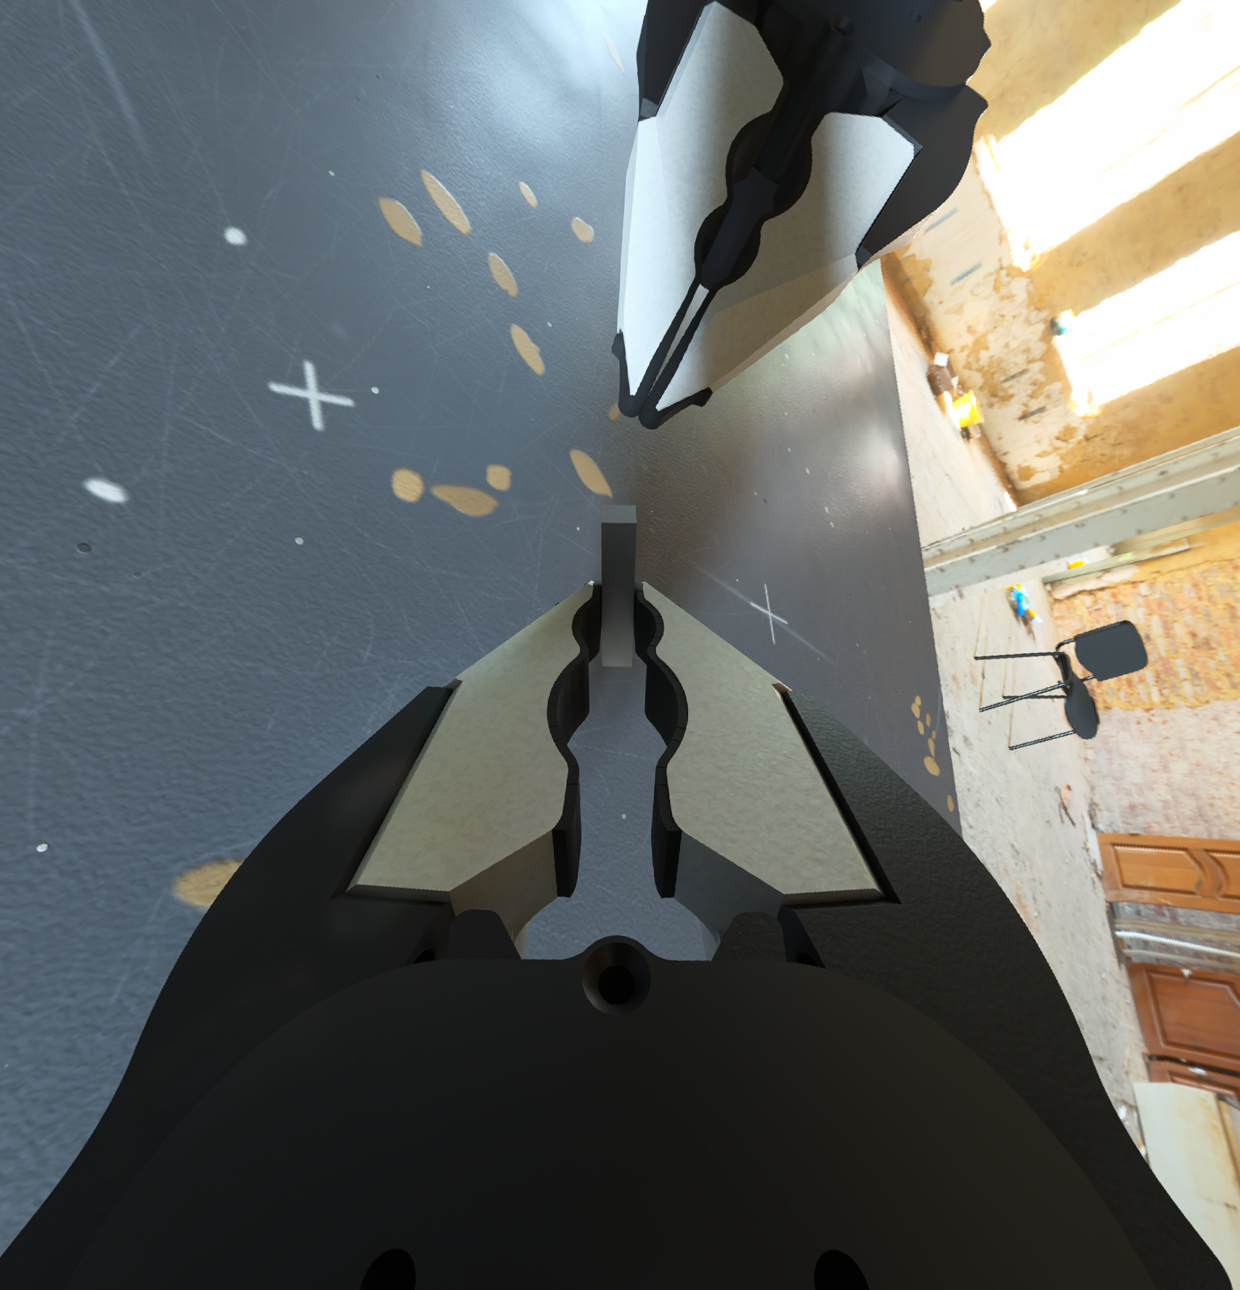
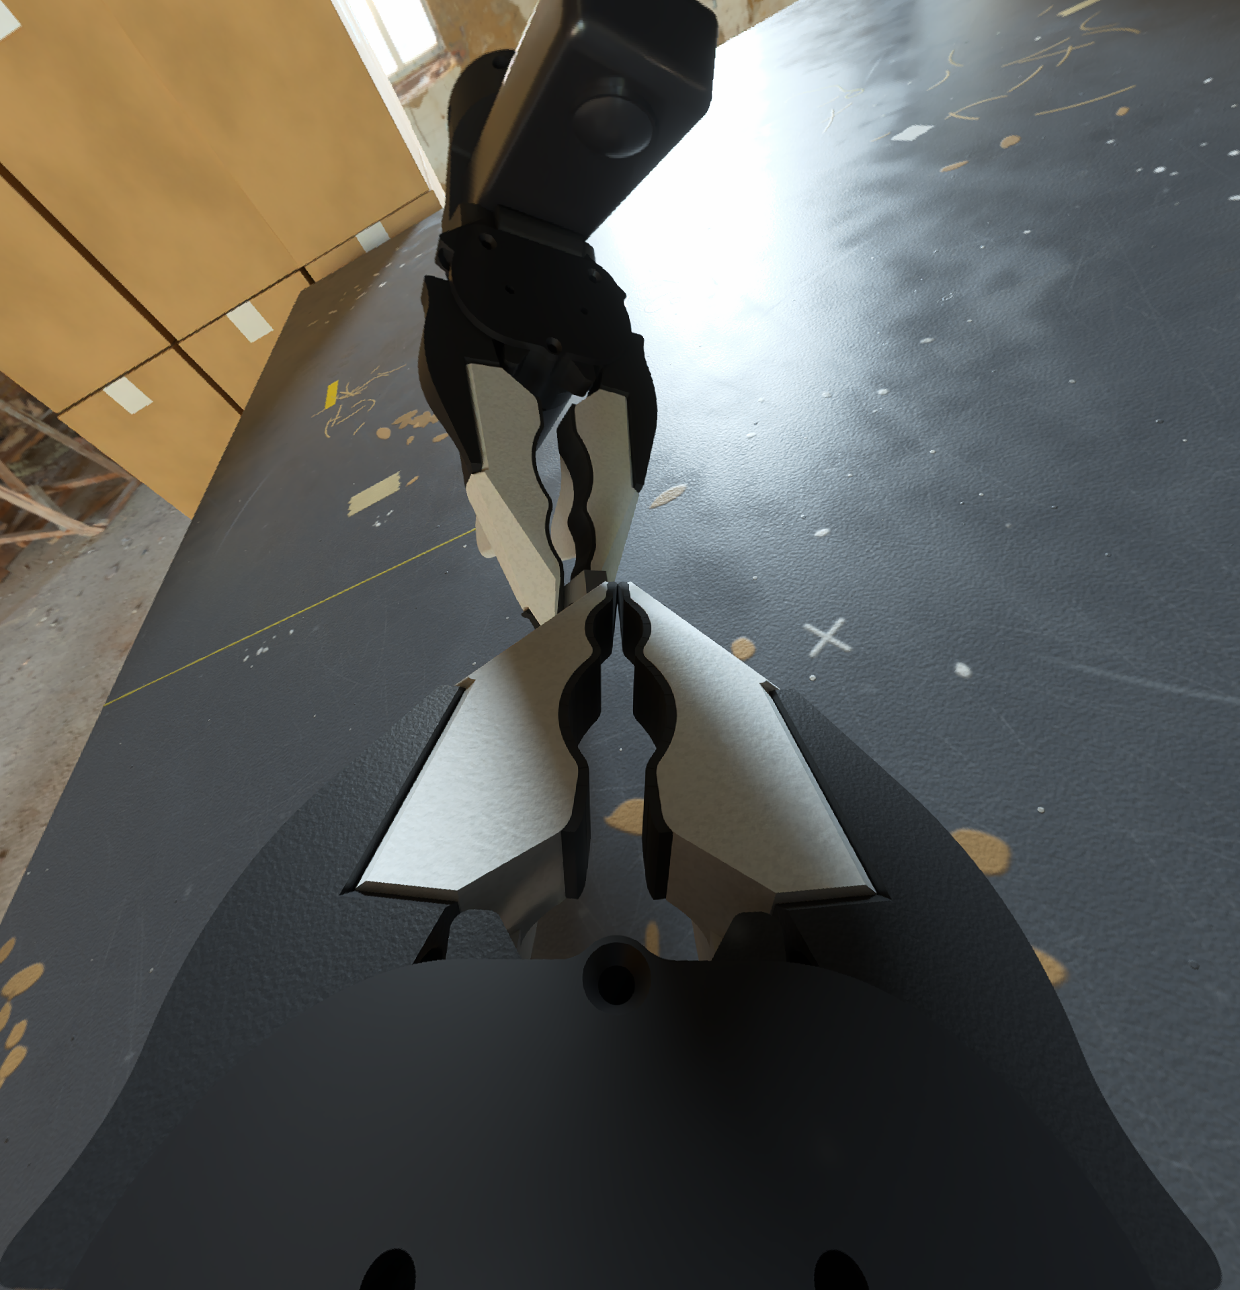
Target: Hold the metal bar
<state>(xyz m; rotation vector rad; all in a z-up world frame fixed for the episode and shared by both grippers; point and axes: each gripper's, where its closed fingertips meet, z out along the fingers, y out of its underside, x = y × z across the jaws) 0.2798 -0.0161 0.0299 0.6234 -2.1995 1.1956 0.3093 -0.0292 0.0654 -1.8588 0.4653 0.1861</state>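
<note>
Metal bar (image 1: 617,593): small grey piece, seen lodged between the tips of the left gripper (image 1: 617,593), its long axis running forward along the fingers and projecting past them over the dark table (image 1: 184,628). Left gripper: closed on the bar. Right gripper (image 2: 615,586): tips pressed together, nothing held, found just beyond the bar's far end. The nearer gripper is judged to be the left; holding is already achieved there.

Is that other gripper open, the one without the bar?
Shut. The right gripper has its fingertips pressed together with nothing between them; the left gripper clamps the metal bar.
</note>
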